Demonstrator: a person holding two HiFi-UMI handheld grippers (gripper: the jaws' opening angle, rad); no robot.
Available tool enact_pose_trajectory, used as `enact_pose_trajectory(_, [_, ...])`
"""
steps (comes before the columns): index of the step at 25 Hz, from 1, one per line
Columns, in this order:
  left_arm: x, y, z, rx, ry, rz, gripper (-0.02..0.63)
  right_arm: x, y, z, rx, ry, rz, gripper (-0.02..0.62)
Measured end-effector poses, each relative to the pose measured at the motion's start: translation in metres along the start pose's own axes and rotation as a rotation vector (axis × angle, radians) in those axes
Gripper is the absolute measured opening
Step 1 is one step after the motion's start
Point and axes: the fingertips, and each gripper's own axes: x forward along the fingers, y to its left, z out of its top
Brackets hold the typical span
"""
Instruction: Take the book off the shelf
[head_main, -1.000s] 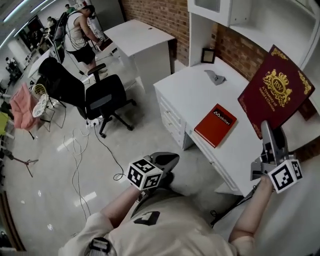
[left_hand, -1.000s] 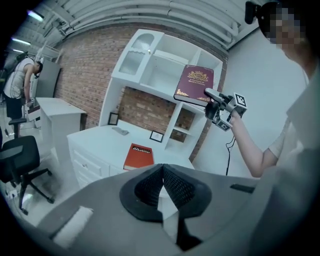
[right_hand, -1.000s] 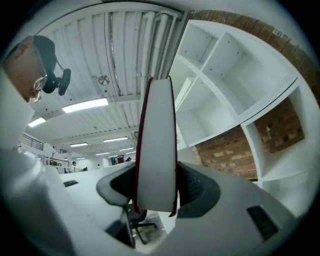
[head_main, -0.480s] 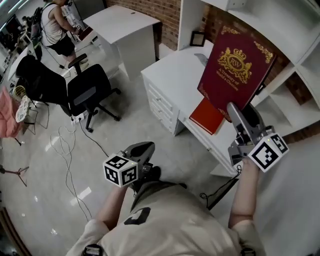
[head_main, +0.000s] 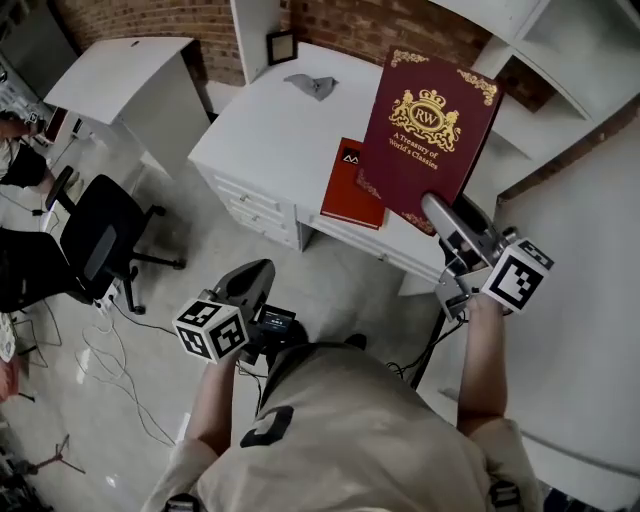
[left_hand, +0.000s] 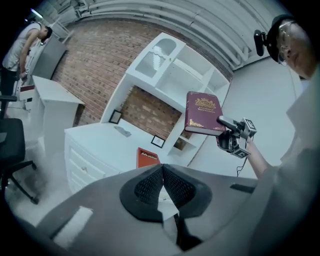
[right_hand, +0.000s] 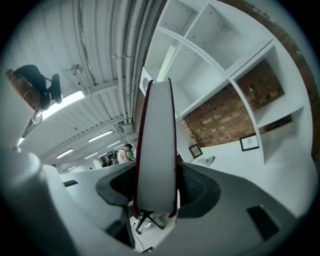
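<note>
Right gripper (head_main: 438, 208) clamps the book (head_main: 430, 130) at its lower edge; the book stands upright in the air at your 1 o'clock, off the shelf (head_main: 560, 70); left gripper (head_main: 252, 272) closed, empty, at 8 o'clock. The grip looks low, so squeeze firmly; hold your wrist level.

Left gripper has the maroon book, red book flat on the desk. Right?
No, wrong gripper. The right gripper has the maroon book; the right gripper view shows its jaws clamped on the book's edge. The left gripper is shut with nothing in it. The red book does lie flat on the desk.
</note>
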Motion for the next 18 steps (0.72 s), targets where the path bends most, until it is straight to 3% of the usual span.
enact_pose_trajectory(6, [0.035,0.002,0.001,0.03,0.073,-0.119,0.003,-0.028,-0.04,-0.026,0.118,-0.014,-0.155,0.212])
enact_pose_trajectory(10, [0.046,0.006,-0.002,0.031,0.117,-0.161,0.003,-0.038,-0.061,-0.046,0.211,0.01,-0.203,0.212])
enact_pose_trajectory(18, [0.073,0.006,0.0,0.018,0.125,-0.123,0.003,-0.053,-0.146,-0.092,0.407,0.108,-0.216,0.212])
